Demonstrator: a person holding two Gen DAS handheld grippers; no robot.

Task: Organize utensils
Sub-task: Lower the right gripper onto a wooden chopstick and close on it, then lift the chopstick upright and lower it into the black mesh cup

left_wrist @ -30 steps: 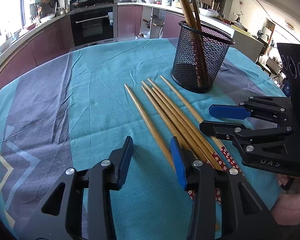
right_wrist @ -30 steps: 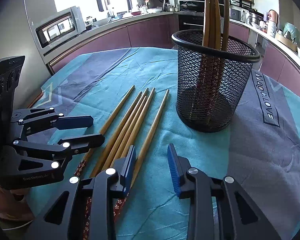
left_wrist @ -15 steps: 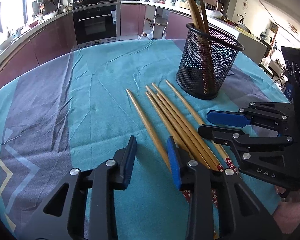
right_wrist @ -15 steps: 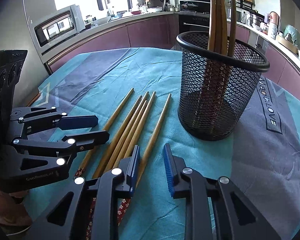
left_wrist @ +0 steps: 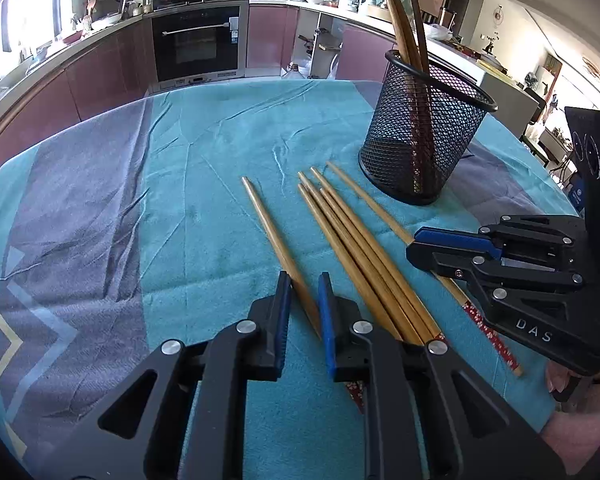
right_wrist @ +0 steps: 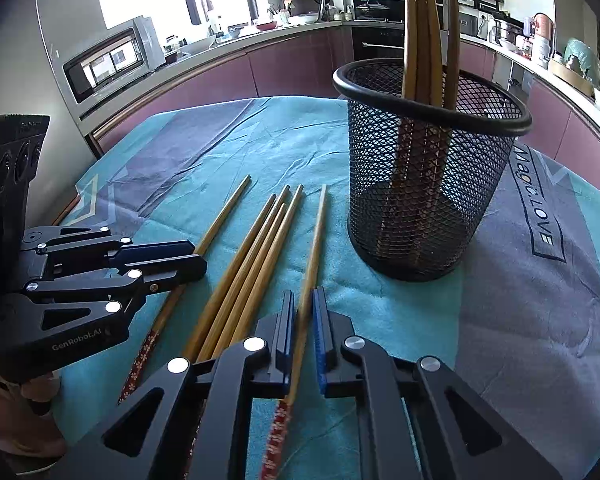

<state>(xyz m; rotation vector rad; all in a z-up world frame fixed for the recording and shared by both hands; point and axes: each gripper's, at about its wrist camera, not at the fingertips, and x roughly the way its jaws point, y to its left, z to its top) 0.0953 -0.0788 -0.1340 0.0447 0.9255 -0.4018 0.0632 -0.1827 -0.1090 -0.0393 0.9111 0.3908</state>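
Chopsticks lie loose on the teal tablecloth (left_wrist: 204,152), and you have each gripper down over one. Your left gripper (left_wrist: 304,304) straddles the leftmost chopstick (left_wrist: 268,224) with its pads narrowed around the shaft; a sliver of gap shows on each side, so I cannot tell whether it is clamped. Your right gripper (right_wrist: 302,320) is drawn in on the rightmost chopstick (right_wrist: 314,248), whose red patterned end pokes out below the fingers at 6 o'clock; the stick is blurred there, and contact looks likely but is not certain. Between the two lies a bundle of four chopsticks (right_wrist: 256,256), touching one another. At 1 o'clock from your right gripper stands the black mesh holder (right_wrist: 432,184), upright, with several chopsticks (right_wrist: 420,28) leaning inside. The kitchen counter (right_wrist: 260,40) curves behind the table.
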